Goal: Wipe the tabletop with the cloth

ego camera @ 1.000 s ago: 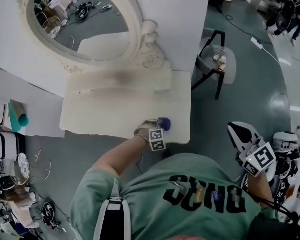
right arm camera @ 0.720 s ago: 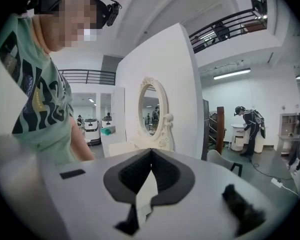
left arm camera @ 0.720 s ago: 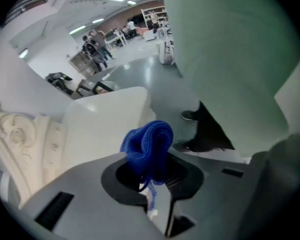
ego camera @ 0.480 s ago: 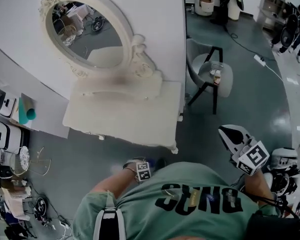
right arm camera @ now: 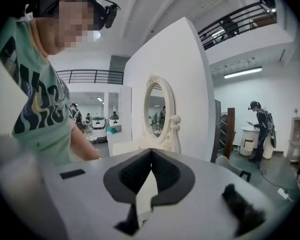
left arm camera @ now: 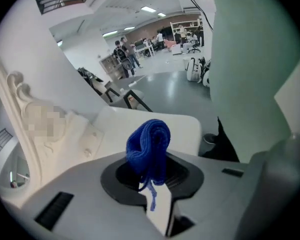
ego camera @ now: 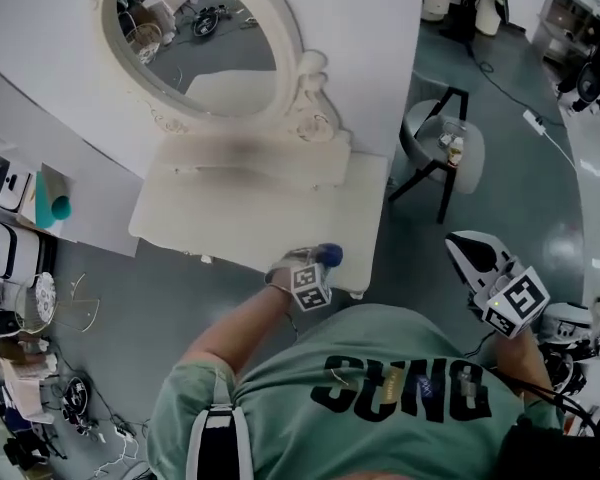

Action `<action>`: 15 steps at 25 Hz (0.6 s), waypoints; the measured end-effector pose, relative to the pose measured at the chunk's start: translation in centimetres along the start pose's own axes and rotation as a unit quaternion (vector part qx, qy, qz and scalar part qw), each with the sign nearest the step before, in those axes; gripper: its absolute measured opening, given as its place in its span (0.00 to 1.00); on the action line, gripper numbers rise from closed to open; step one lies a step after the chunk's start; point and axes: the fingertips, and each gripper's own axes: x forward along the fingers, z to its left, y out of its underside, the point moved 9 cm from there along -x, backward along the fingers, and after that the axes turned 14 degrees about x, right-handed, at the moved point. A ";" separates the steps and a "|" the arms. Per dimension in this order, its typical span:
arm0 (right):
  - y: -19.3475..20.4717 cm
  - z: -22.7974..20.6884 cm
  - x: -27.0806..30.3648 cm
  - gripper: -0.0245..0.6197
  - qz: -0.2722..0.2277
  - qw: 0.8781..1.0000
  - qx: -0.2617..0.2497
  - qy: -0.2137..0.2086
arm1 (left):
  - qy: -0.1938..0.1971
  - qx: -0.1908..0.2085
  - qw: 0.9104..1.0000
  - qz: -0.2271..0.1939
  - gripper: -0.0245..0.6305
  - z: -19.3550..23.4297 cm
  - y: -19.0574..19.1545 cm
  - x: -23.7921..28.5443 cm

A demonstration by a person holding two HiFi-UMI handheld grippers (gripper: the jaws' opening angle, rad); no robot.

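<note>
Left tongs [ego camera: 323,261] are clamped on a blue cloth [ego camera: 330,254], the two jaws pressed in on its lower end with nothing else between them. In the left gripper view the tongs [left arm camera: 152,179] hold the cloth [left arm camera: 149,144] as a folded, bunched roll. Its long axis runs straight on from the jaws, and its rounded free end points away from them toward the corner of the table. A thin loose tail of the cloth trails back into the slit between the jaws.

From the head view the cloth sits at the front edge of the white dressing table [ego camera: 230,218], close to its front right corner. It points from the person's bare left forearm [ego camera: 240,323] toward the table top. Whether it touches the surface cannot be told. An oval mirror [ego camera: 205,38] in a carved white frame stands at the back of the table against a white wall panel.

To the right of the table, on the grey floor, stands a small round-seated chair [ego camera: 465,163] with black legs.

Farther right, the right tongs [ego camera: 470,258] hang over the floor beside the person's green T-shirt [ego camera: 380,398], well apart from the table and the cloth. The marker cube [ego camera: 510,303] sits just behind the jaws. In the right gripper view these tongs [right arm camera: 150,156] are closed with jaw tip against jaw tip and grip nothing. They face the side of the mirror [right arm camera: 157,109].
</note>
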 end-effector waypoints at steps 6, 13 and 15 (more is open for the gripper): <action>-1.0 -1.5 1.5 0.06 0.005 1.000 0.005 0.029 | -0.048 0.088 0.994 0.031 0.16 10.9 -3.3 4.2; -0.4 -9.2 -0.6 0.06 0.012 0.999 0.039 0.031 | -0.084 0.155 0.975 0.135 0.16 20.9 -8.6 10.4; -0.3 -12.2 -1.1 0.06 0.016 0.999 0.043 0.021 | -0.073 0.169 0.965 0.186 0.16 22.9 -9.1 13.1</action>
